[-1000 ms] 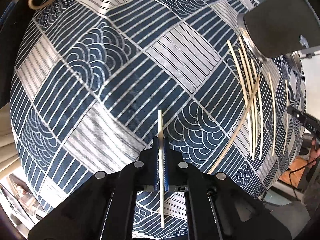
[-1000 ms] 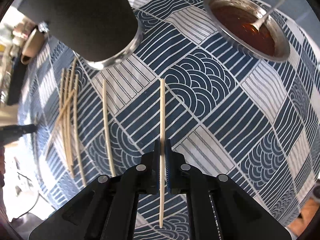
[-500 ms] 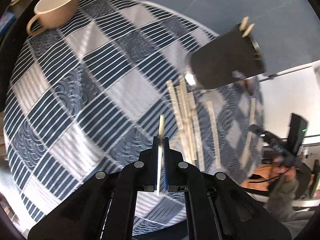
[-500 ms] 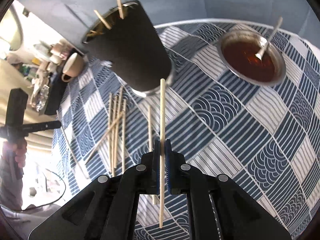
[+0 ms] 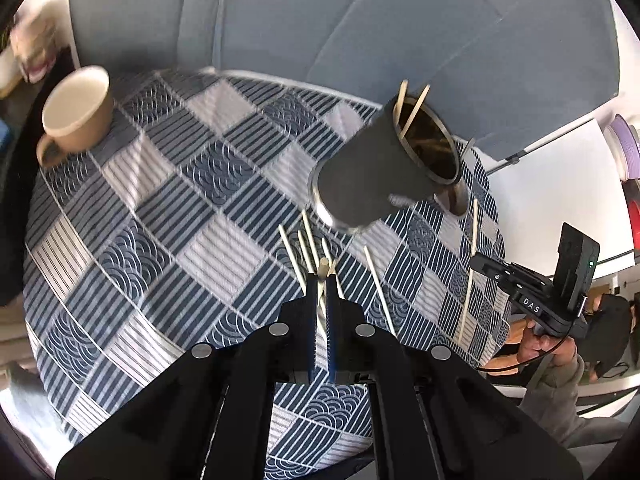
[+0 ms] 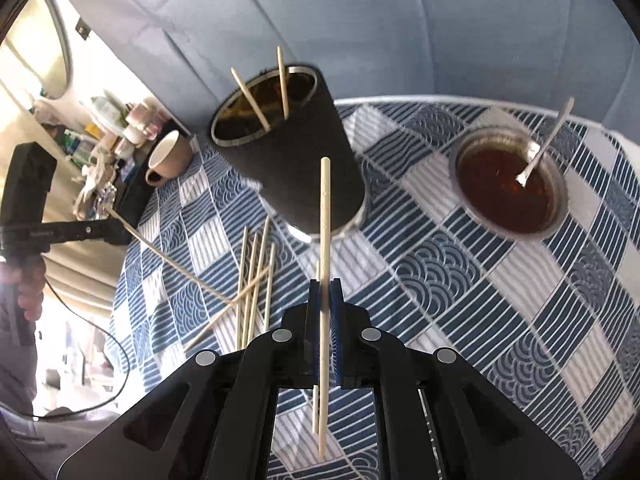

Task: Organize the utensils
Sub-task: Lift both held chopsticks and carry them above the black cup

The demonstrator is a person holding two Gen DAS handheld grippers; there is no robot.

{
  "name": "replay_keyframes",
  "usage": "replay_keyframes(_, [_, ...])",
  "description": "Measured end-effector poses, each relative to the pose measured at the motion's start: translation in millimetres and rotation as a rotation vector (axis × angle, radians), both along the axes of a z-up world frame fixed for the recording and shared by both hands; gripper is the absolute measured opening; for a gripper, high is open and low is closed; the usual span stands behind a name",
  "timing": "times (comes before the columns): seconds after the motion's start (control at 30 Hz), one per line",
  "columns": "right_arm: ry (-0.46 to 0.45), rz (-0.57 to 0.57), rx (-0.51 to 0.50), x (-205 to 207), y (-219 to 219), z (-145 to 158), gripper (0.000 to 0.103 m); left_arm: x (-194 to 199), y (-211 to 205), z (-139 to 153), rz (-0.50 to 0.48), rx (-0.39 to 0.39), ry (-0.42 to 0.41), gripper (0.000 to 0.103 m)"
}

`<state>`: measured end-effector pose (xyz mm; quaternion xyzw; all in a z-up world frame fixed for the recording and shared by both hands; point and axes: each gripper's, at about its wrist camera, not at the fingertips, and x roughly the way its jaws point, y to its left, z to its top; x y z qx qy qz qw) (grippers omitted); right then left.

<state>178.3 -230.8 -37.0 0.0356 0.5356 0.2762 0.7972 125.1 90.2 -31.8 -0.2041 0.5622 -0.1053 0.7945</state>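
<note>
While both grippers hang above the patterned tablecloth (image 5: 168, 208), left gripper (image 5: 321, 280) pinches one chopstick (image 5: 322, 270), right gripper (image 6: 325, 286) pinches another chopstick (image 6: 325, 240) upright. Black holder cup (image 6: 296, 160) has two sticks in it; loose chopsticks (image 6: 254, 280) lie beside its base. Sauce bowl (image 6: 508, 184) to the right, apart.
</note>
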Motion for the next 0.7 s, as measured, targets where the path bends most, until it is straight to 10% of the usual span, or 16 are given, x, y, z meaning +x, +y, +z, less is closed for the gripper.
replay_keyframes(0.7, [-0.271,0.003,0.134,54.9,31.5,118.2,0.005,48.4,-28.8,155.1,-0.081,0.096,-0.317,0.004])
